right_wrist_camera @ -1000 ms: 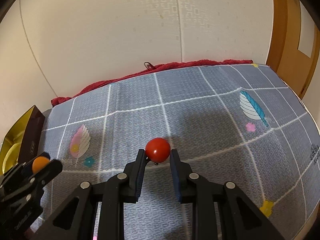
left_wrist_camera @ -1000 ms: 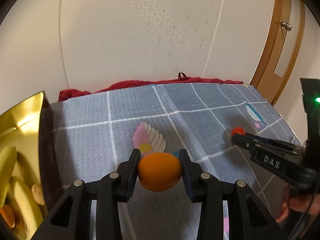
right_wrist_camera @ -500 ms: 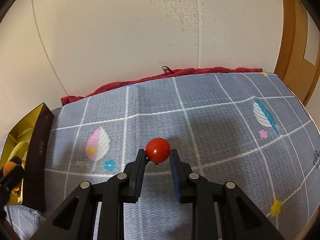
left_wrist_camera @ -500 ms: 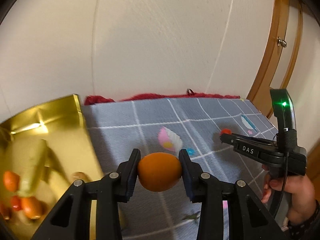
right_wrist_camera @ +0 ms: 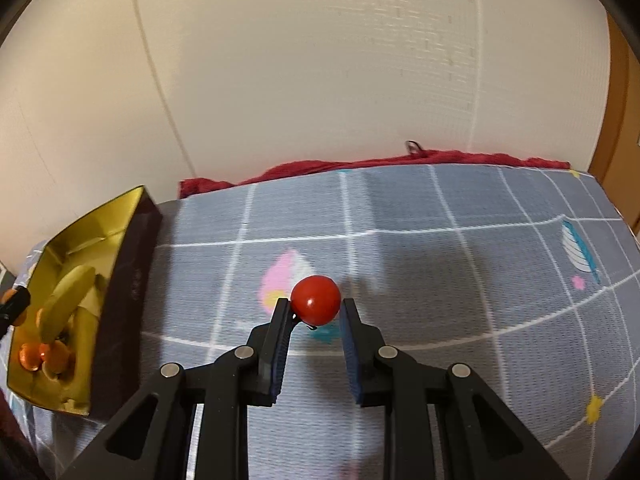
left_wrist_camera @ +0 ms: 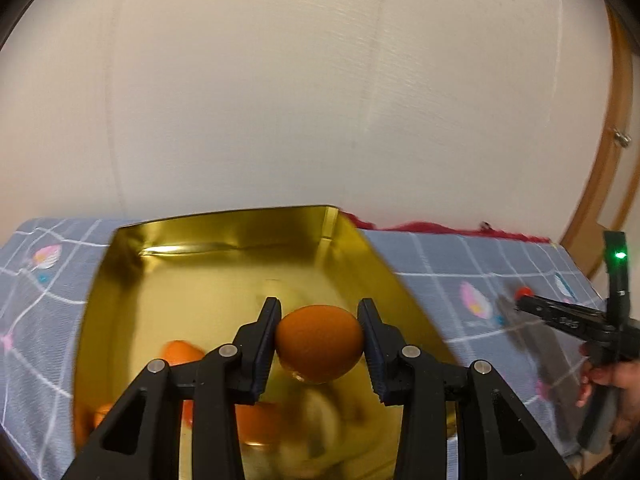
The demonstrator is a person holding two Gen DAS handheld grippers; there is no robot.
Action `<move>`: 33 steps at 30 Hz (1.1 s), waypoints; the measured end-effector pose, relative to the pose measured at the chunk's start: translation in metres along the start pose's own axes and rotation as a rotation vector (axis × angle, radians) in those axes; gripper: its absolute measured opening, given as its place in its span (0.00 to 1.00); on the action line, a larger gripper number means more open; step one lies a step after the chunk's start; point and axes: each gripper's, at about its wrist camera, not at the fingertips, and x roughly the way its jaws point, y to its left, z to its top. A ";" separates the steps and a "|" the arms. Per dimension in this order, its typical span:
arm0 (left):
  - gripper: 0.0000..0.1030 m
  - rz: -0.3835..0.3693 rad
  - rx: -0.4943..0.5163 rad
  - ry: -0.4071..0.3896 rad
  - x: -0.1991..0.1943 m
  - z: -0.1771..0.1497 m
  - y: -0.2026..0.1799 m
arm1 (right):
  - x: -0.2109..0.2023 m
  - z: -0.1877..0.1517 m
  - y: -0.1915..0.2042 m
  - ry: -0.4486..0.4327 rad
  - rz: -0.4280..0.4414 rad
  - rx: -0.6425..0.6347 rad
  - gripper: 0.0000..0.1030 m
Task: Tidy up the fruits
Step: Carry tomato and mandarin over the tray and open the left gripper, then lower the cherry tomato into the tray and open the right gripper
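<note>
My left gripper (left_wrist_camera: 319, 312) is shut on an orange fruit (left_wrist_camera: 319, 343) and hangs over the open gold box (left_wrist_camera: 224, 236). Blurred orange fruits (left_wrist_camera: 180, 354) and pale shapes lie in the box below it. My right gripper (right_wrist_camera: 315, 309) is shut on a small red tomato (right_wrist_camera: 316, 297) above the grey checked mat (right_wrist_camera: 460, 280). In the right wrist view the gold box (right_wrist_camera: 100, 224) stands at far left, holding bananas (right_wrist_camera: 66, 300) and small orange fruits (right_wrist_camera: 44, 358). The right gripper (left_wrist_camera: 524, 300) also shows at the right edge of the left wrist view, held by a hand (left_wrist_camera: 616, 384).
A pale wall (right_wrist_camera: 320, 60) rises close behind the mat, with a red towel (right_wrist_camera: 360, 164) bunched along its far edge. A wooden door frame (left_wrist_camera: 608, 200) stands at the right. Feather and flower prints (right_wrist_camera: 578, 252) mark the mat.
My left gripper has swung left with the orange fruit, from above the mat to over the gold box. The right gripper, still holding the tomato, has drifted leftwards across the mat.
</note>
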 end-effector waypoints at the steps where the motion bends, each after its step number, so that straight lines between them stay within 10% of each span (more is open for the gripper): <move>1: 0.39 0.016 -0.005 -0.006 -0.001 -0.004 0.009 | -0.001 0.000 0.007 -0.005 0.006 -0.009 0.24; 26: 0.40 0.138 -0.225 0.184 0.028 -0.001 0.088 | -0.007 0.007 0.132 -0.100 0.312 -0.151 0.24; 33: 0.64 0.141 -0.213 0.178 0.016 -0.009 0.086 | 0.003 0.004 0.159 -0.065 0.346 -0.191 0.24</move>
